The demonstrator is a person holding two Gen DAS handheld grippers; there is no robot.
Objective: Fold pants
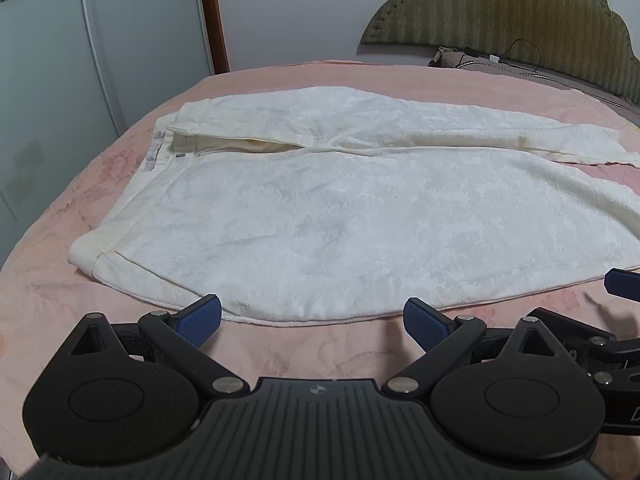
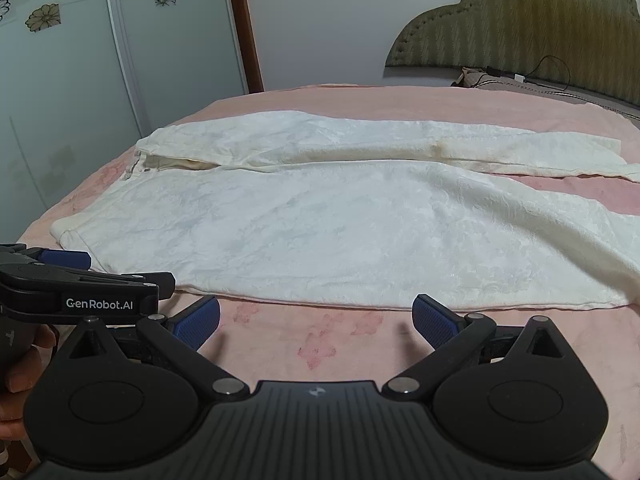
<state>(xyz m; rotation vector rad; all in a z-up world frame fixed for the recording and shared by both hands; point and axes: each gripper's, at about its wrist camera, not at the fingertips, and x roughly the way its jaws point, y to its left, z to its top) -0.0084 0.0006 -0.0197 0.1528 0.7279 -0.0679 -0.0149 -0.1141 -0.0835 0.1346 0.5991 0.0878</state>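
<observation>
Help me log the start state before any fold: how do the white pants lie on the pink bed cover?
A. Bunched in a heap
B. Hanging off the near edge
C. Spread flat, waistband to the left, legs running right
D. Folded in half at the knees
C: the white pants lie flat on the pink bed cover, with the waistband at the left and both legs stretching right, unfolded; both hand-held grippers are open and hold nothing.

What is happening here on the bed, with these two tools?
A person holds a two-finger gripper in each hand above a pink bed cover. White pants lie spread flat on it, waistband to the left and legs running to the right, not yet folded. The left gripper and the right gripper are both open and empty, near the front edge of the pants but not touching them.
</observation>
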